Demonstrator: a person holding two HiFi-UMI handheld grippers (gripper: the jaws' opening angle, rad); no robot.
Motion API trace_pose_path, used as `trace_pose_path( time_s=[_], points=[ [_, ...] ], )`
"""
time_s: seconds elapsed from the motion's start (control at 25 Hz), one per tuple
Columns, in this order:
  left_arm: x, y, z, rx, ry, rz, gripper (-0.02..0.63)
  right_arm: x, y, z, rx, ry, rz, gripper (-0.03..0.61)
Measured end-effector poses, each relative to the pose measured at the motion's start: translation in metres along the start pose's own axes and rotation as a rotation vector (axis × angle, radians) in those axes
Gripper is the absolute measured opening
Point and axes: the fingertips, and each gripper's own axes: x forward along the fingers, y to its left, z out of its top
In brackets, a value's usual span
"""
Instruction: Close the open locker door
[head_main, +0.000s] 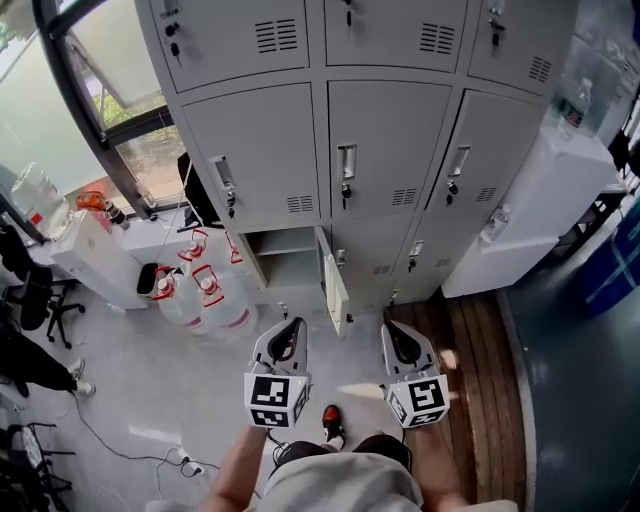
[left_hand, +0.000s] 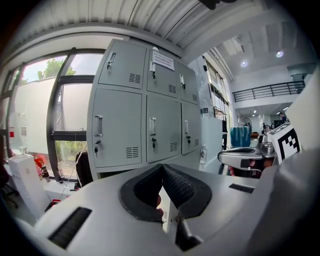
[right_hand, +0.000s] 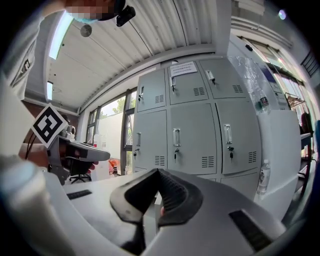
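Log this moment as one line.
stage: pre-contact | open locker door: bottom row, swung out, untouched | left hand-held gripper: shut, empty | right hand-held gripper: shut, empty

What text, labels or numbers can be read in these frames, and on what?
Paper notice on an upper locker door: printed lines, too blurred to read.
Water jugs: any print is too small to read.
Marker cubes: black-and-white patterns only, no words.
No other text is legible.

Workplace locker area — grey steel lockers (head_main: 390, 150), water jugs (head_main: 200, 300), office chair (head_main: 42, 298).
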Motion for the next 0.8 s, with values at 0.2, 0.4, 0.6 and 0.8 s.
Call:
trace_pose_path(
  time_s=[0.2, 0.4, 0.6, 0.8],
  points=[
    [0.021, 0.018, -0.010, -0.025, 0.026, 0.036, 0.021, 0.034, -0.009, -0.014, 0.013, 0.032, 0.040, 0.017],
    [0.040, 0.034, -0.022, -0.052, 0.055, 0.099, 0.021, 0.070, -0.018, -0.037, 0.022, 0.074, 0.110, 0.017],
    [0.070, 0.041, -0.047, -0.110, 0.089, 0.181, 0.021, 0.111, -0.034, -0.070, 0.033, 0.123, 0.216, 0.017],
    [0.092, 0.041, -0.080, -0.174, 0.145, 0.264, 0.021, 0.138, -0.041, -0.104, 0.030, 0.179, 0.330, 0.017]
  ],
)
